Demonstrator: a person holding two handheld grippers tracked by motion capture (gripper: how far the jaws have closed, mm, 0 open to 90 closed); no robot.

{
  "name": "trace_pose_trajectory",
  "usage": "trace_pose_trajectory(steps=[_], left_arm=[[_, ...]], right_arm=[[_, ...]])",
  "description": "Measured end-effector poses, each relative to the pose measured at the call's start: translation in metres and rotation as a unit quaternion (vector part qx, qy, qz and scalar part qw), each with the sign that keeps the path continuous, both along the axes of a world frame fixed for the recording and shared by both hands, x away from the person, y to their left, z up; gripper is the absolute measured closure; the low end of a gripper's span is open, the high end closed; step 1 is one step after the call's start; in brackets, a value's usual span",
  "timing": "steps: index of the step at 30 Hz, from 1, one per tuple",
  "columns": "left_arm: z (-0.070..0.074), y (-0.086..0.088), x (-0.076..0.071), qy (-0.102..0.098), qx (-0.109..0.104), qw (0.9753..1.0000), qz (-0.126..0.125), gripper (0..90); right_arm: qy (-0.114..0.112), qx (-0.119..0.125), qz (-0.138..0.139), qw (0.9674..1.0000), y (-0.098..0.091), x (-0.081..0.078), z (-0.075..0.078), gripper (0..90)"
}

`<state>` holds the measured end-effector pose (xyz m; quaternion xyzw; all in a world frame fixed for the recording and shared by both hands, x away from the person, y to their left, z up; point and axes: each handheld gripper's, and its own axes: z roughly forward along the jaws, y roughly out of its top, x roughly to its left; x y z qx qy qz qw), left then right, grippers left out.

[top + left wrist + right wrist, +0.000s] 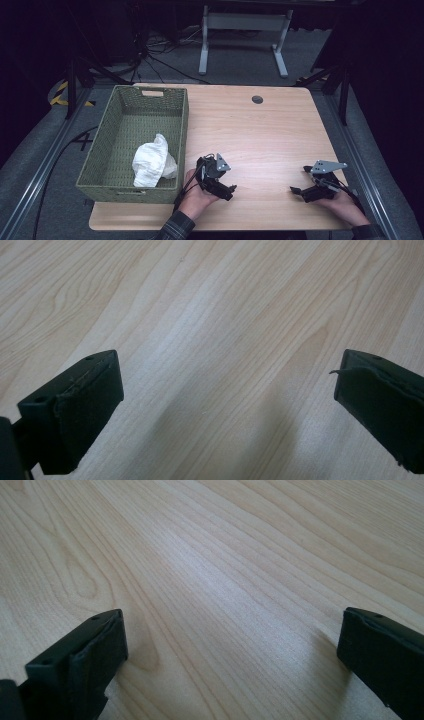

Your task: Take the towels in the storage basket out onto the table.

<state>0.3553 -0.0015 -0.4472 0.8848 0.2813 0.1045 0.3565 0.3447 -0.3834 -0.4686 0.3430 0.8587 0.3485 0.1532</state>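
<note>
A green woven basket (pixel 105 145) stands on the left part of the wooden table (pixel 260 130). A crumpled white cloth (pixel 152 161) lies inside it near the front right corner. My left gripper (pixel 220 181) rests low over the table just right of the basket, held by a hand, its jaws wide apart over bare wood (pixel 220 365). My right gripper (pixel 300 181) sits near the table's front right, also open, with nothing but wood grain (pixel 230 600) between its jaws.
A small round grommet (pixel 257 99) is set in the table near the far edge. Beyond the table stands a white desk frame (pixel 245 30) on grey floor, with cables (pixel 150 55) at the left. Dark rails run along both sides.
</note>
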Motion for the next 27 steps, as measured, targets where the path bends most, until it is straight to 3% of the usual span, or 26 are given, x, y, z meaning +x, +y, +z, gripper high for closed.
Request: trace_pose_trajectory(steps=[4,9,15,27], left_arm=[[0.002,-0.001,-0.001,-0.003,0.009,0.9999,-0.005,0.0],[0.005,0.0,0.0,-0.004,0.005,1.0,-0.005,0.0],[0.009,0.003,0.002,0.003,-0.014,0.9999,-0.005,0.0],[0.019,0.003,0.004,0.005,-0.019,0.9998,-0.006,0.1]], right_arm=[[0.0,0.0,0.001,1.0,0.0,0.0,0.0,0.0],[0.0,0.0,0.001,1.0,0.0,0.0,0.0,0.0],[0.0,0.0,0.001,1.0,0.0,0.0,0.0,0.0],[0.0,0.0,0.001,1.0,0.0,0.0,0.0,0.0]])
